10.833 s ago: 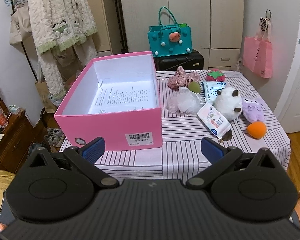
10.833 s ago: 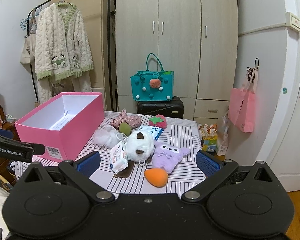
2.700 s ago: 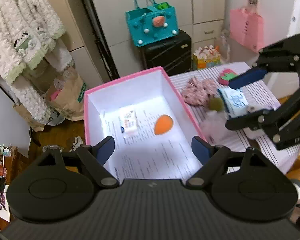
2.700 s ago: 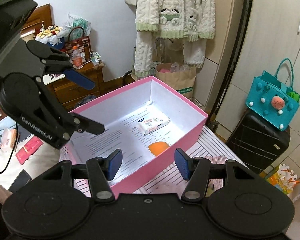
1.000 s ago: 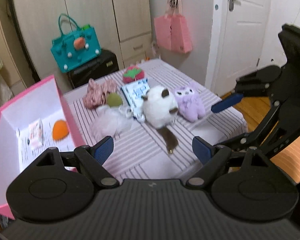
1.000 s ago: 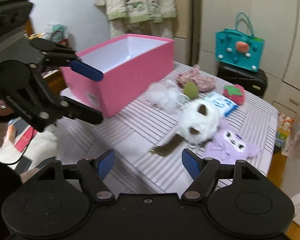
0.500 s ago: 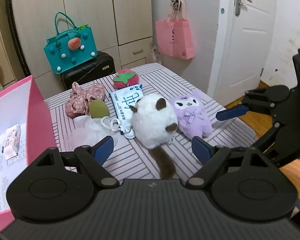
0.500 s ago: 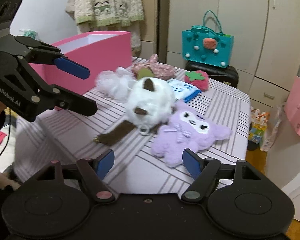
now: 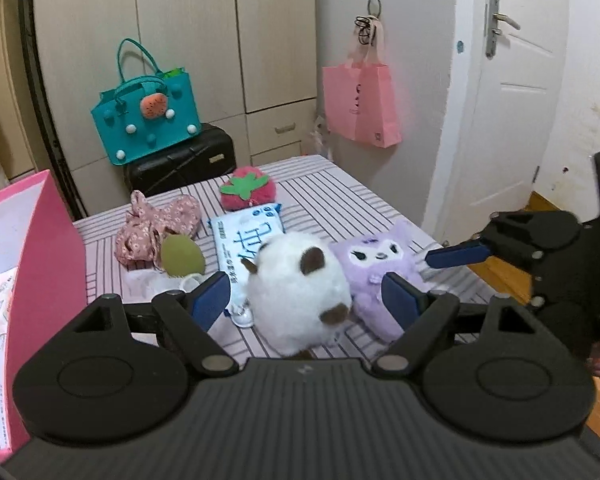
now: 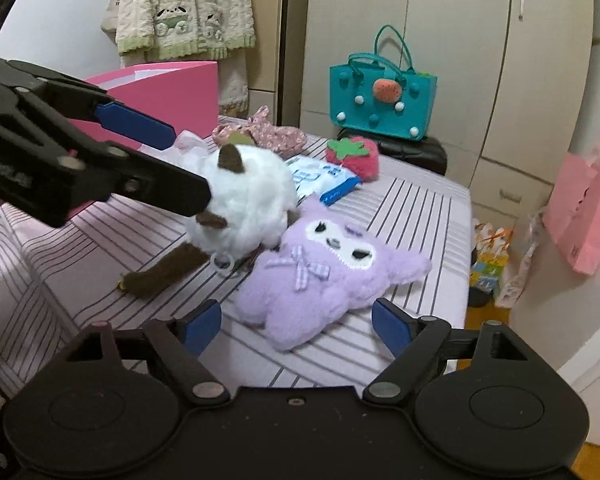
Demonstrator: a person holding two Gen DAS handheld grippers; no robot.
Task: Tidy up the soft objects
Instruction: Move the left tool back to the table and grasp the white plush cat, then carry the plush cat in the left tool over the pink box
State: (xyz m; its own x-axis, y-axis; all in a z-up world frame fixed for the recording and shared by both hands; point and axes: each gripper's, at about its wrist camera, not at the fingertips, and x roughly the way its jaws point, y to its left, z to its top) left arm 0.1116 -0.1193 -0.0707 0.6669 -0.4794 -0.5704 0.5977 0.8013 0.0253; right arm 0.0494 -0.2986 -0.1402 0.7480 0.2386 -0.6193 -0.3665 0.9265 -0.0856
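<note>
Striped table (image 10: pixel 400 208), two plush toys side by side, both grippers low over them.
Left gripper (image 9: pixel 306 298) wide around white plush (image 9: pixel 300 284), not pressing; right gripper (image 10: pixel 298 326) just opening, purple plush (image 10: pixel 324 276) between jaws, untouched.

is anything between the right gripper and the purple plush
Nothing visible. The right gripper, jaws open and just widened, faces the purple plush across bare tablecloth. The white plush touches its far side only.

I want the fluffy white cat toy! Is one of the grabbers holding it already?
No, nothing is held. The left gripper has open jaws around the white cat plush; the right gripper, open, sits before the purple plush.
</note>
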